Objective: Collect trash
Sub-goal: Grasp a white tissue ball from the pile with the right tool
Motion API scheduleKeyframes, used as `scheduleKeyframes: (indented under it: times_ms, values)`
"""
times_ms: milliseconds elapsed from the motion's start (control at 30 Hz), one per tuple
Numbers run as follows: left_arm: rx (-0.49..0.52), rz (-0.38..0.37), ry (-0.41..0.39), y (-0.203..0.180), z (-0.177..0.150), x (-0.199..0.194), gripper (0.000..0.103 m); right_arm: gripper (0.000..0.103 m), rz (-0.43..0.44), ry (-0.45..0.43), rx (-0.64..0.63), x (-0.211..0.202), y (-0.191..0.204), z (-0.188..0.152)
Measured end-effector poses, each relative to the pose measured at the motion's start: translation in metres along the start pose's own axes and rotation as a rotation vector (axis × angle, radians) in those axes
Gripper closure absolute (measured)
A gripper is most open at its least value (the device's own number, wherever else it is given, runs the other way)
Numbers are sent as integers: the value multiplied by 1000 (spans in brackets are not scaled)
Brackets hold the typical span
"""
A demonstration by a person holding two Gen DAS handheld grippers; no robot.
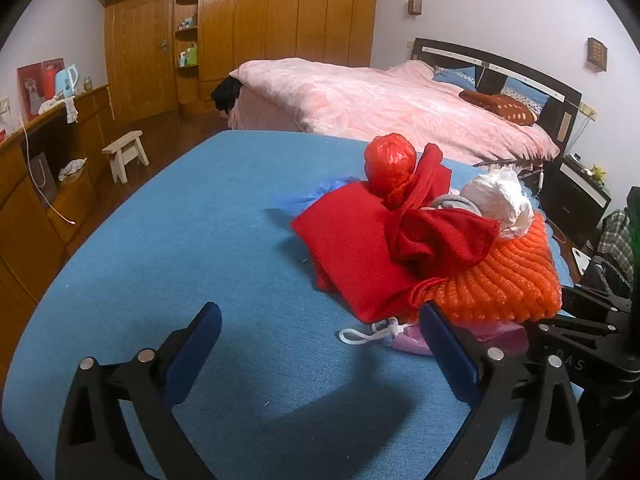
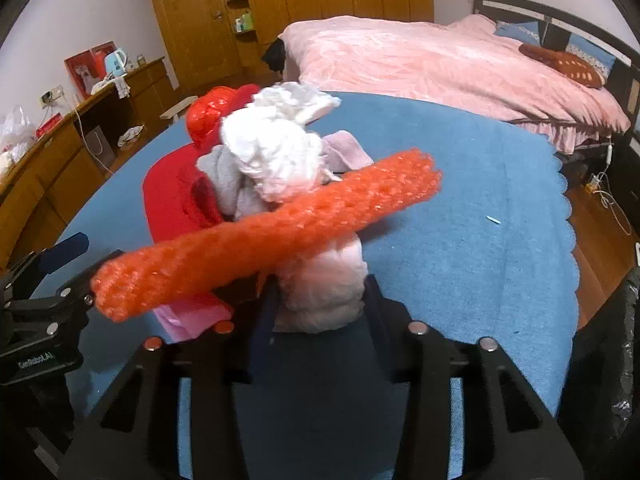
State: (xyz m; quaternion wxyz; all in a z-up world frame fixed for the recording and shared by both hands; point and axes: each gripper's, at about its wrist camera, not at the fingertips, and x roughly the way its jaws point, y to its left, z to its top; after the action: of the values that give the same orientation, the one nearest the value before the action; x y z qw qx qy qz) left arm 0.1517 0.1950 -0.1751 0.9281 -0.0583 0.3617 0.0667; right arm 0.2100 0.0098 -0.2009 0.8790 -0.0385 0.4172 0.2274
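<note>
A heap of trash lies on the blue table [image 1: 160, 248]. It holds a red cloth bag [image 1: 352, 248], a red crumpled plastic ball [image 1: 390, 160], white crumpled plastic [image 1: 500, 196], orange foam netting [image 1: 504, 280] and a pink bag with a white cord [image 1: 404, 338]. My left gripper [image 1: 320, 336] is open just in front of the heap, its right finger beside the netting. My right gripper [image 2: 320, 300] is shut on a pale pink crumpled plastic bag [image 2: 324, 288] under the orange netting [image 2: 256, 240]. The white plastic [image 2: 276, 148] and red bag [image 2: 168, 196] lie behind.
A bed with a pink quilt [image 1: 380, 100] stands beyond the table. Wooden wardrobes [image 1: 240, 32] line the back wall, and a low wooden cabinet [image 1: 36, 184] runs along the left. A small white stool [image 1: 126, 154] stands on the floor. A tiny pale scrap [image 2: 493, 219] lies on the table.
</note>
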Motion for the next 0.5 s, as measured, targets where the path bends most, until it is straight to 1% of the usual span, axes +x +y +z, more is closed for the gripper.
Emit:
scheduleKeyframes:
  times_ms: [67,100,400,500]
  values:
    - [9,0,-2,-2,0,-2,6,70,5,-4,12,-5,-1,-2]
    - [12,-1,-3,-3,0,-3,6,71,7,-6,22,-7,-2,-2]
    - [48,-49,16,-24,-9,-12,6,71,-44,-5,81,-35,-24,-21]
    - [56,-76,19,-36,-11,-14,6,71,-78,-8,88,-43,-31,-26]
